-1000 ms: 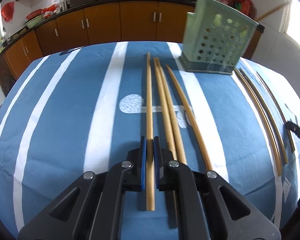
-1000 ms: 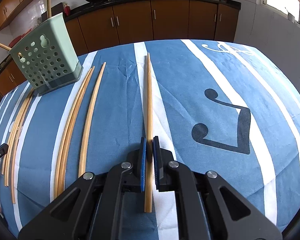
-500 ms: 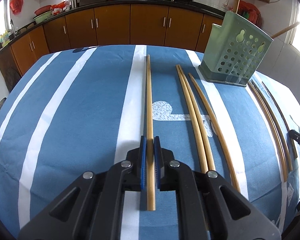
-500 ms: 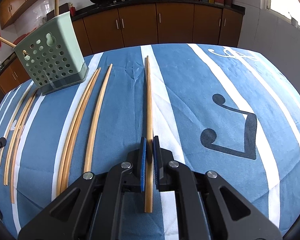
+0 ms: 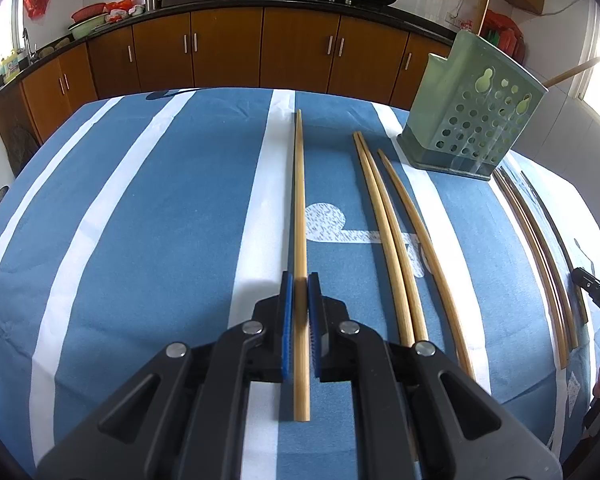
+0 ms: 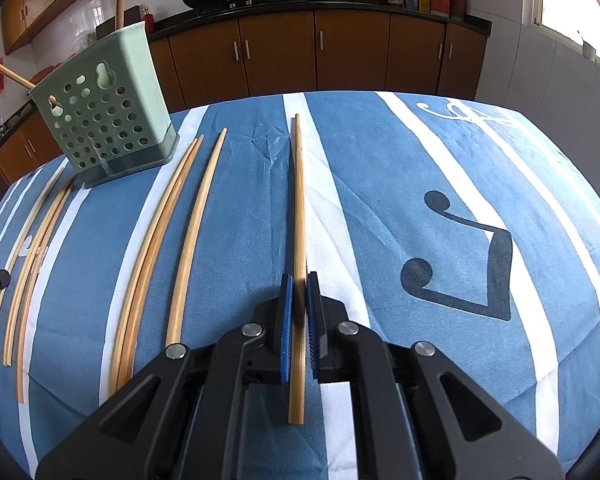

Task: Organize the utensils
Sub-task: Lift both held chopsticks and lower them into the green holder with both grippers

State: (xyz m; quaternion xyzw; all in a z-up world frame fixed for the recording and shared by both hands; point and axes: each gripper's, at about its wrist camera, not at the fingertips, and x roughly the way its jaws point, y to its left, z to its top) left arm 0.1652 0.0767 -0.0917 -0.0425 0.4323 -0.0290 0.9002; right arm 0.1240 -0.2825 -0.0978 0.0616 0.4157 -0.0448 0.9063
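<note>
Each hand has one chopstick and nothing more is settled yet, by my reckoning; the left gripper [image 5: 299, 292] has its jaws clenched on a long bamboo chopstick [image 5: 299, 216], and the right gripper [image 6: 297, 294] has its jaws clenched on another chopstick [image 6: 299, 208], both sticks pointing straight ahead from the blue pads with their butt ends poking back toward the cameras.

The green holder [image 5: 474, 120] stands toward the far edge of the surface [image 5: 140, 200]; two sticks already lean out of its top, one rising steeply and one slanting off to the side, so a small part of the job looks done. Still loose beside the holder: a group of three chopsticks [image 5: 396, 240] lying just in front of it on one flank, two of them touching and the third a little apart, and a darker bundle of thin sticks [image 5: 540, 248] running out from its other flank; I cannot count that bundle surely. So most of the work remains, I would judge.

The chopsticks are smooth, pale, round and tapering; the holder is matte plastic, boxy, its wall punched with round holes and two gourd-shaped slots, on a darker base; the cloth is soft blue cotton with white stripes, lightly creased.
</note>
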